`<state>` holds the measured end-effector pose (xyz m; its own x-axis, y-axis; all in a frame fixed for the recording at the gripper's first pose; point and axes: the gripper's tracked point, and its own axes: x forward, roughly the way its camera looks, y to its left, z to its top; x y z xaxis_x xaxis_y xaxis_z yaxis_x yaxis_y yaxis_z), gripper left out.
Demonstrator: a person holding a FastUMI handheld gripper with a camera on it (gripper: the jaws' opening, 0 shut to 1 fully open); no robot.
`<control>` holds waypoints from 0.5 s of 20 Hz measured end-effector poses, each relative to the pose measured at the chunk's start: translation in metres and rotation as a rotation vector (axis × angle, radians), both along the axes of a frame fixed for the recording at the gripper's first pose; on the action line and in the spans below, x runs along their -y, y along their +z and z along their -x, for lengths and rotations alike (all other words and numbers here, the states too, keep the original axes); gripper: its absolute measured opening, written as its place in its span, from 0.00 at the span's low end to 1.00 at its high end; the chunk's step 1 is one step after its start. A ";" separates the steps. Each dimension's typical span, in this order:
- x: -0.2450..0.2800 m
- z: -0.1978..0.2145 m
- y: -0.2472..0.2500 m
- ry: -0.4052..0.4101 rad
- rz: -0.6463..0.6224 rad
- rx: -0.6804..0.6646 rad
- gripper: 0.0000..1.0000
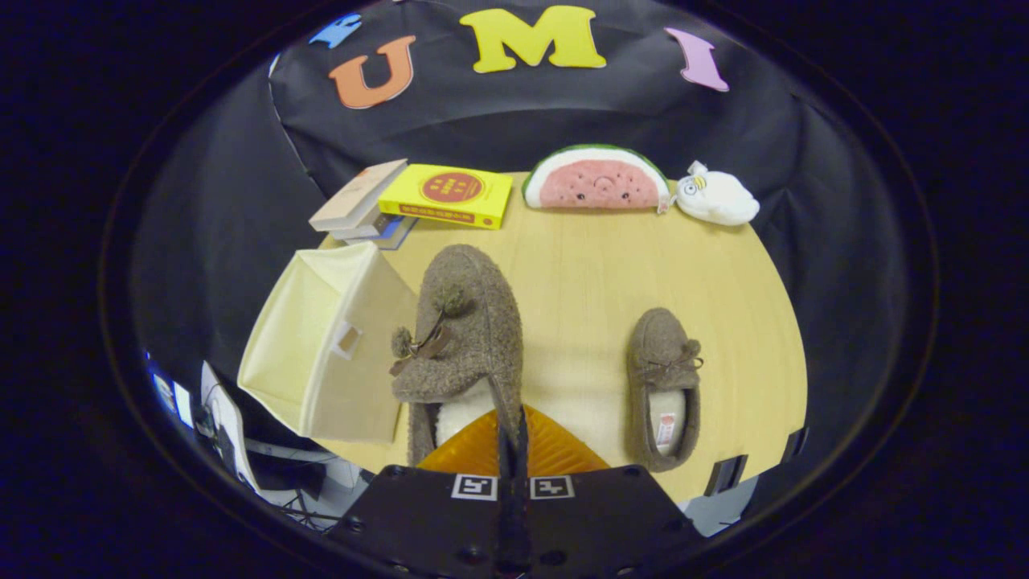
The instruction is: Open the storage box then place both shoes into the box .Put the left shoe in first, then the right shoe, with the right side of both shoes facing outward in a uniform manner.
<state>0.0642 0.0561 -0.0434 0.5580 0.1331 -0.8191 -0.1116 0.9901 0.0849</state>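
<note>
My gripper (pixel 512 422) is shut on the heel-side rim of a brown fuzzy slipper (pixel 470 322), and both fingers pinch its collar. The slipper hangs above the table with its toe pointing away from me and its bow and pompom on top. Its white fleece lining shows just left of the fingers. A cream fabric storage box (pixel 321 346) stands immediately left of the held slipper, at the table's left edge, with a small handle cut-out on the side facing the slipper. The second brown slipper (pixel 663 386) lies flat on the table to the right of the fingers, toe away.
The wooden table (pixel 587 273) is round-edged. At its back stand a yellow book (pixel 446 195) beside a stack of books (pixel 362 205), a watermelon-slice plush (pixel 596 178) and a white plush (pixel 715 198). Cables and equipment lie on the floor below the box.
</note>
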 end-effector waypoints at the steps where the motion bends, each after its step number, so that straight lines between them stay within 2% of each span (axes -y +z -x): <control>1: -0.010 0.002 0.013 0.006 -0.009 0.019 0.00; 6: -0.067 0.010 0.054 0.053 -0.067 0.058 0.00; 10: -0.123 0.004 0.058 0.018 -0.163 0.050 0.00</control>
<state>0.0604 0.1794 0.0142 0.5938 0.2726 -0.7570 -0.1375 0.9614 0.2383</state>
